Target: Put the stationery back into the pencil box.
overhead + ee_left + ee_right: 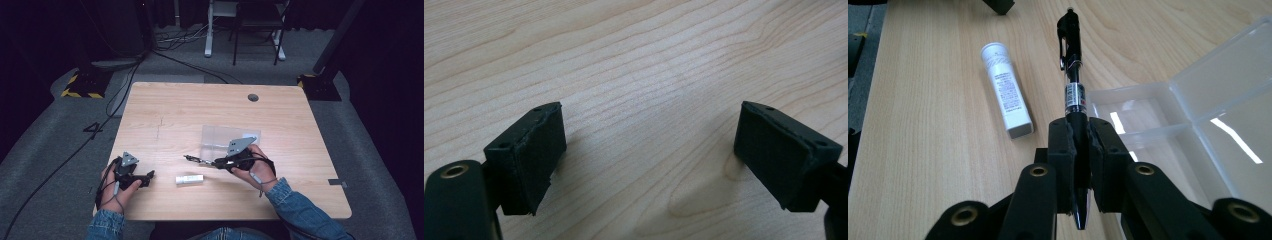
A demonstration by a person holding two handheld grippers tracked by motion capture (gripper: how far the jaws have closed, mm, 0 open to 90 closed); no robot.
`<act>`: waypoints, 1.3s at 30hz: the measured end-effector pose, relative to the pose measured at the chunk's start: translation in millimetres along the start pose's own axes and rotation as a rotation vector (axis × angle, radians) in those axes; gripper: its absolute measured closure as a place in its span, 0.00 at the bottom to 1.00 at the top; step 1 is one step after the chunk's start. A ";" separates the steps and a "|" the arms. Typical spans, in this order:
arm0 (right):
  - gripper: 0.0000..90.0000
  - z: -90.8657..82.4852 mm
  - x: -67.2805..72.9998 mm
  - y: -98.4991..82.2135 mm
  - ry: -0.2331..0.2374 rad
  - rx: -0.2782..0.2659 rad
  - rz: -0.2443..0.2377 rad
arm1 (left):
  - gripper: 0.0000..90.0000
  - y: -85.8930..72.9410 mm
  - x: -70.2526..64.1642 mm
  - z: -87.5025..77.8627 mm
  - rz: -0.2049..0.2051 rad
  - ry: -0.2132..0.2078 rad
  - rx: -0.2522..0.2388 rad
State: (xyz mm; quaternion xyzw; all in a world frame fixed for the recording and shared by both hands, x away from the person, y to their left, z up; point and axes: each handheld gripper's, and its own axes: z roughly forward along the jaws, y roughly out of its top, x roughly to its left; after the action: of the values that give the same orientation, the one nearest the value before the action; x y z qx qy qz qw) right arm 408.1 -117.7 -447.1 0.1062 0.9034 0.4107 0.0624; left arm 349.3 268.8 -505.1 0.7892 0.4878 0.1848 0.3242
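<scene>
Two grippers are in your hands. Your right gripper (1079,150) pinches a black pen (1071,75) above the counter (165,115), beside the clear box (1198,120) and white tube (1005,90). Your left gripper (649,150) is spread wide, holding nothing.

On the wooden surface (165,107) I count one black pen (1072,75), one white tube (1005,90) lying on its side, and one clear plastic compartment box (1198,115) with its lid open. Two hand-held grippers are in use, one left gripper (134,178) and one right gripper (220,162), each with two black fingers (531,155).
</scene>
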 end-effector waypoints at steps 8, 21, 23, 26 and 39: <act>0.91 -18.2 -9.0 -1.5 -0.024 -0.016 0.011 | 0.15 0.0 0.0 0.0 0.000 0.000 0.000; 0.91 -43.4 -27.9 -18.9 -0.072 0.025 0.014 | 0.15 0.0 0.0 0.0 0.000 0.000 0.001; 0.91 -46.3 -31.1 -21.9 -0.074 0.028 0.017 | 0.15 0.0 -0.1 0.0 -0.001 -0.001 0.000; 0.91 -50.5 -35.1 -25.6 -0.082 0.031 0.022 | 0.15 0.1 0.1 -0.1 0.000 -0.002 0.002; 0.90 -54.6 -46.3 -39.4 -0.107 0.092 0.026 | 0.15 0.0 0.0 0.0 0.000 0.000 0.000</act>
State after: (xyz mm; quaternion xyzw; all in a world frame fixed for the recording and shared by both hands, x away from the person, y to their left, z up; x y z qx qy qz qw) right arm 436.5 -194.0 -439.9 0.1423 0.9153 0.3632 0.1002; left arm 349.3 268.8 -505.1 0.7892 0.4877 0.1847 0.3243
